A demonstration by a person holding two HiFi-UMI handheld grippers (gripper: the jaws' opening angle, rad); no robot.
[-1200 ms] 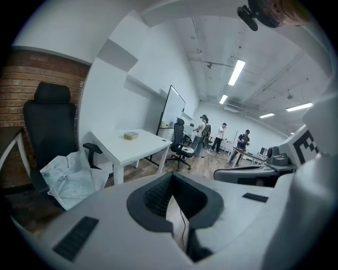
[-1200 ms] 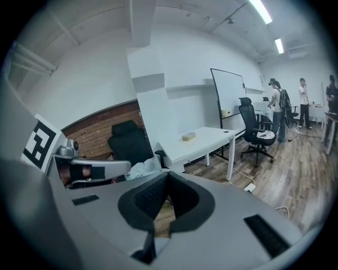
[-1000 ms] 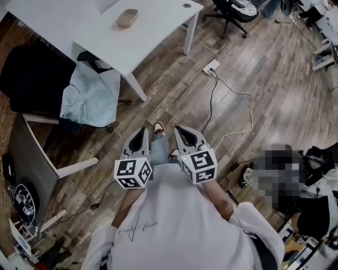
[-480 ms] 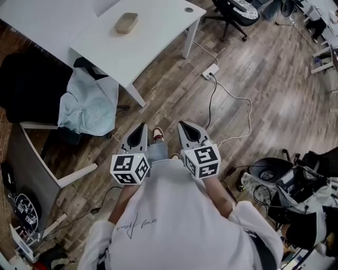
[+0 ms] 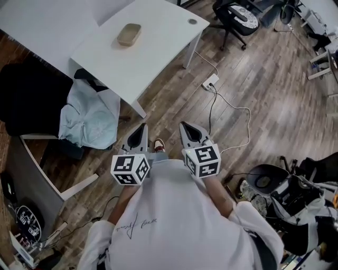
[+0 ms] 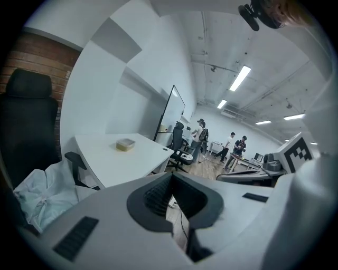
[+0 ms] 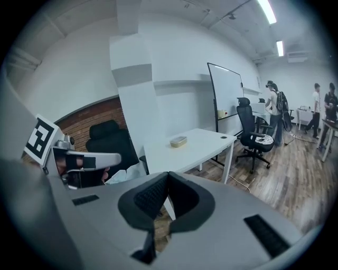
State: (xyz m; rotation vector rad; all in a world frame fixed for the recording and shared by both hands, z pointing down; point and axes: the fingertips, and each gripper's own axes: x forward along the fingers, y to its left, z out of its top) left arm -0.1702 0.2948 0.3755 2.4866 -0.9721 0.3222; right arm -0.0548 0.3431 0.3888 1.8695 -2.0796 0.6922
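We hold the left gripper (image 5: 142, 127) and the right gripper (image 5: 185, 125) side by side at waist height, both pointing forward and down over a wooden floor (image 5: 253, 89). In the left gripper view, the dark ribbed pads of the left gripper (image 6: 171, 177) are pressed together at the tips with nothing between them. The right gripper view shows the right gripper (image 7: 168, 176) closed the same way and also empty. One shoe (image 5: 158, 144) shows just below and between the two grippers.

The nearest thing in line with both grippers is a small tan box (image 5: 129, 34), well apart from them. It lies flat on a white table (image 5: 153, 52), close to the edge where that table meets a second white table (image 5: 47, 16), and away from the corner with the round hole. It appears in the left gripper view (image 6: 125, 144) and the right gripper view (image 7: 178, 141) as a low rounded container.

To the left of our path stands a black chair (image 5: 26, 100) with a pale blue cloth (image 5: 87, 118) draped on it, just beside the table's near corner. To the right, a white cable (image 5: 211, 111) runs across the floor from a power strip (image 5: 210, 82).

We judge that walking up well means stepping between the chair and the cable, holding both grippers level and apart from each other, and squaring up to the table's near edge, with the jaws spread only once they are over the tabletop.
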